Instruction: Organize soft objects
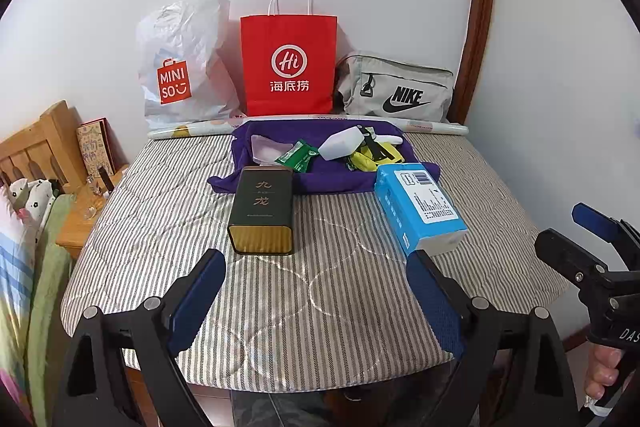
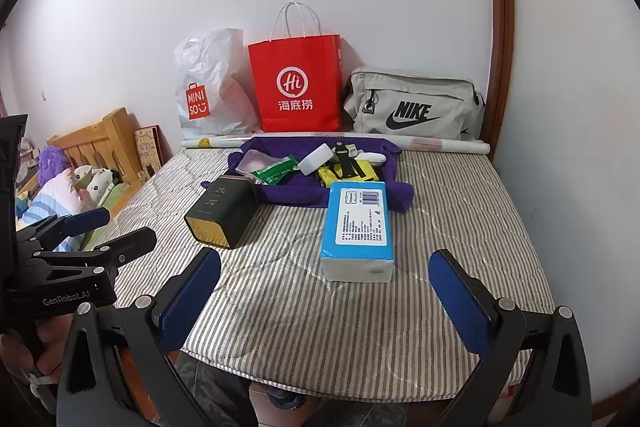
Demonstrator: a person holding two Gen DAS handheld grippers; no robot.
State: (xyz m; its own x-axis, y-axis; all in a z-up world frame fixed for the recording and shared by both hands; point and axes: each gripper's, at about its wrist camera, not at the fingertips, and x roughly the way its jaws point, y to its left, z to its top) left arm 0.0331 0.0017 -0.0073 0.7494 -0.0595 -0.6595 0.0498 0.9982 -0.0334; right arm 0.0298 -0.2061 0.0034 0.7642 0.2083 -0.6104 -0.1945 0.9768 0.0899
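Observation:
A purple cloth lies on the striped quilted table with small items on it: a green packet, a white bottle, yellow packets. A blue tissue pack and a dark tin lie in front of it. My left gripper is open and empty above the near table, and so is my right gripper, just short of the tissue pack.
Against the wall stand a white Miniso bag, a red paper bag and a grey Nike pouch. A rolled sheet lies before them. A wooden bed and bedding are left.

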